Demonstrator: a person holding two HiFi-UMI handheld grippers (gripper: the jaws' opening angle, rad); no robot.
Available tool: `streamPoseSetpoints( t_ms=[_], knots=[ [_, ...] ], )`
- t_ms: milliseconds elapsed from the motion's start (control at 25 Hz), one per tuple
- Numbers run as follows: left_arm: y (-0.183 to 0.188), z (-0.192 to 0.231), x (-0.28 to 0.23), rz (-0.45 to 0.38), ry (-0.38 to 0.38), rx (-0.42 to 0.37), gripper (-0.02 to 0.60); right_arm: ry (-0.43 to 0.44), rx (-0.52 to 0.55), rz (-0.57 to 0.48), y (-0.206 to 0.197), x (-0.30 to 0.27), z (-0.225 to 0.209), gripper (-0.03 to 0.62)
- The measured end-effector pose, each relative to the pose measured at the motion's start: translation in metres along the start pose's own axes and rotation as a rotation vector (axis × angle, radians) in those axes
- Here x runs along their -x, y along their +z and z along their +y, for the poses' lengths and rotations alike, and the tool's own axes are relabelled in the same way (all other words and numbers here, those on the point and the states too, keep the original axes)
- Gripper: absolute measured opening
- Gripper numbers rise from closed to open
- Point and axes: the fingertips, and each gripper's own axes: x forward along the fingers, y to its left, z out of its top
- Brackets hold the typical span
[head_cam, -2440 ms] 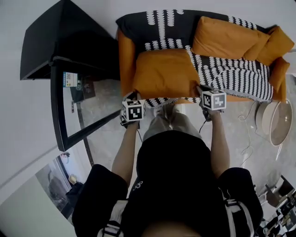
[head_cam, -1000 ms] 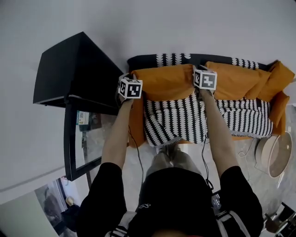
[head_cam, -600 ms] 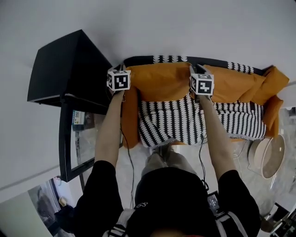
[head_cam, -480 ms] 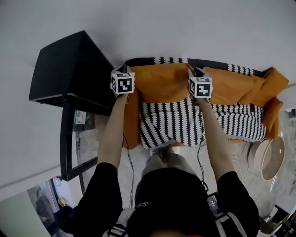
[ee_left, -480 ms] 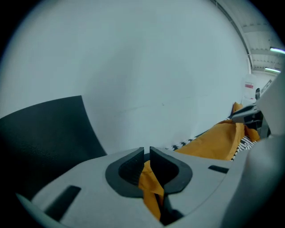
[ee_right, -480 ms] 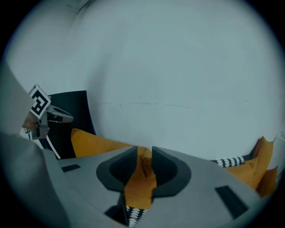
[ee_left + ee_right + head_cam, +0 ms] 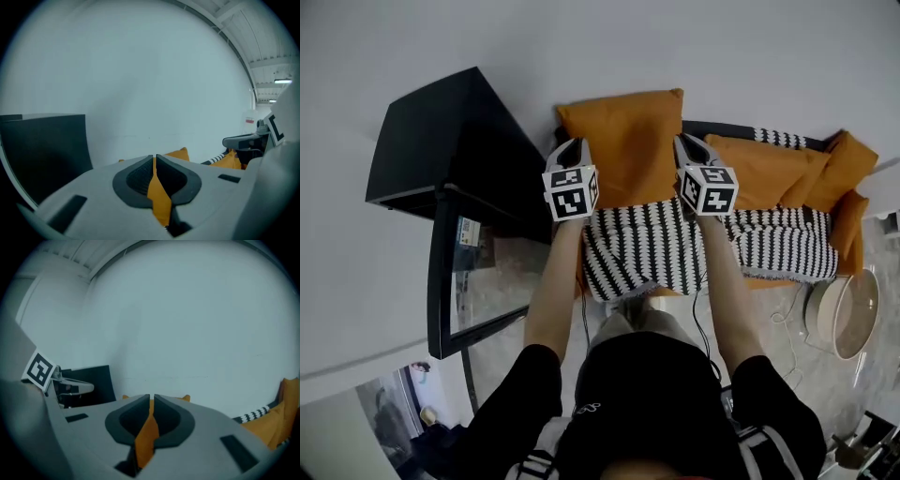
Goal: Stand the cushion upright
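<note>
Of the cushion (image 7: 623, 141), the 2 lower corners sit hidden behind the left gripper (image 7: 572, 145) and right gripper (image 7: 684, 142). Left of the cushion, a sticker (image 7: 469, 232) is too small to read.

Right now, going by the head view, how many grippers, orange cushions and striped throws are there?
Grippers: 2, the left gripper and right gripper; their jaws have just closed further, each pinching the held cushion.
Orange cushions: 3, the held cushion upright, plus a middle cushion and a corner cushion to its right.
Striped throws: 1, the striped throw.
Total: 6.
</note>
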Motion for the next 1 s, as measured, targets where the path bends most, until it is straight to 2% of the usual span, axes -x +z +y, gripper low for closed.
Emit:
streamPoseSetpoints(
  t_ms=[200,360,600,760,1000],
  knots=[
    [0.023,-0.034,0.048,-0.113,-0.063,0.038,0.015,0.079,-0.032,-0.124,0.028,0.049,0.029,0.019],
    [0.037,-0.063,0.088,-0.186,-0.103,0.039,0.012,0.098,-0.014,-0.171,0.037,0.083,0.05,0.017],
    [0.038,-0.103,0.142,-0.235,-0.109,-0.007,0.012,0.103,0.022,-0.228,0.037,0.137,0.074,0.015],
    [0.037,-0.123,0.173,-0.288,-0.117,-0.006,0.011,0.118,0.065,-0.261,0.04,0.166,0.084,0.014],
    [0.043,-0.143,0.191,-0.321,-0.12,-0.048,0.012,0.137,0.11,-0.284,0.042,0.19,0.089,0.012]
  ],
)
